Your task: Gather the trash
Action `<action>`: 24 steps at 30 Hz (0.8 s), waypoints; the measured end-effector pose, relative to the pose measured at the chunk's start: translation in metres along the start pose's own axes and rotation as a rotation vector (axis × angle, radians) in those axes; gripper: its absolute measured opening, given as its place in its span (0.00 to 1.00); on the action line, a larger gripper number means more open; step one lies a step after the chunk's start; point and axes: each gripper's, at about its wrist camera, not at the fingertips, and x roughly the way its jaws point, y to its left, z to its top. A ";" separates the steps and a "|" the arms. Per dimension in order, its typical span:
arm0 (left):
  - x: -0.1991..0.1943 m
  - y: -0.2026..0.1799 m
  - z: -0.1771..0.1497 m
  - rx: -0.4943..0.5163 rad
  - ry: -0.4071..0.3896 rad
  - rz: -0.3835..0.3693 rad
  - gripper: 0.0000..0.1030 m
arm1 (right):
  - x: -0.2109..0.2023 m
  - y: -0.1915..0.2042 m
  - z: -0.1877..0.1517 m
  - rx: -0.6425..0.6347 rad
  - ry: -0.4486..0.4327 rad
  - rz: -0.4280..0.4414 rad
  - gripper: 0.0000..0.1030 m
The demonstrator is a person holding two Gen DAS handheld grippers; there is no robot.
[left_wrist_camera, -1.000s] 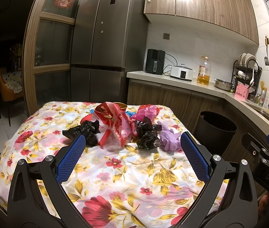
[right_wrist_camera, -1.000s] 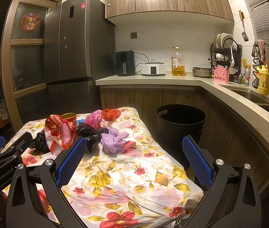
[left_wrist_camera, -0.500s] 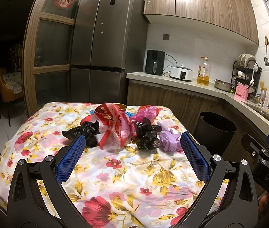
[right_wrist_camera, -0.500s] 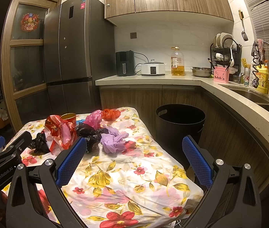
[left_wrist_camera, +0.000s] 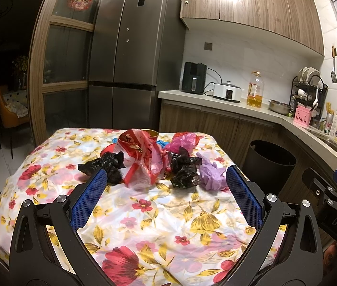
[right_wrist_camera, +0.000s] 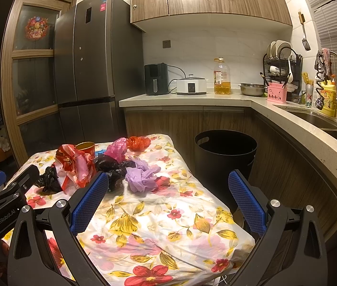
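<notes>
A: Left wrist view: left claw spread wide, nothing in it, hovering above the floral table w/ the trash heap just ahead of its tips. Black crumpled bag sits right by the left fingertip, red-and-white wrapper dead ahead, second black bag and purple wad toward the right fingertip.

B: Right claw?

A: Also wide, empty. Purple wad is just ahead of it, a bit left of centre; black bin stands ahead-right, beside the table, apart from the pile.

B: So which step?

A: Looks like the very start, approach before first pick. Nothing gripped, everything on the table; can't see inside the bin.

B: Next move?

A: Prob. right claw goes fwd and down onto the purple wad, closes, then swings right over the bin. Left could take the near black bag. Stuff is soft and crumpled, so pinch deep, else it may slip or drag a neighbour along.
</notes>
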 end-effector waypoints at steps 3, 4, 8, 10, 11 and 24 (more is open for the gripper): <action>0.000 0.000 0.000 -0.001 -0.001 -0.002 0.96 | 0.000 0.000 -0.001 0.000 0.002 0.001 0.95; 0.000 0.000 0.000 0.000 -0.001 -0.001 0.96 | 0.001 -0.001 -0.001 0.000 0.002 0.001 0.95; 0.000 0.000 0.000 -0.001 -0.001 -0.001 0.96 | 0.000 0.000 0.000 0.001 0.002 0.001 0.95; 0.000 0.000 0.000 -0.001 -0.001 0.000 0.96 | 0.001 -0.001 -0.001 0.001 0.002 0.002 0.95; 0.000 0.000 0.000 -0.001 -0.001 -0.001 0.96 | 0.001 0.000 0.000 0.001 0.002 0.002 0.95; 0.001 0.000 0.000 0.000 -0.002 -0.002 0.96 | 0.002 -0.001 0.001 0.002 0.002 0.002 0.95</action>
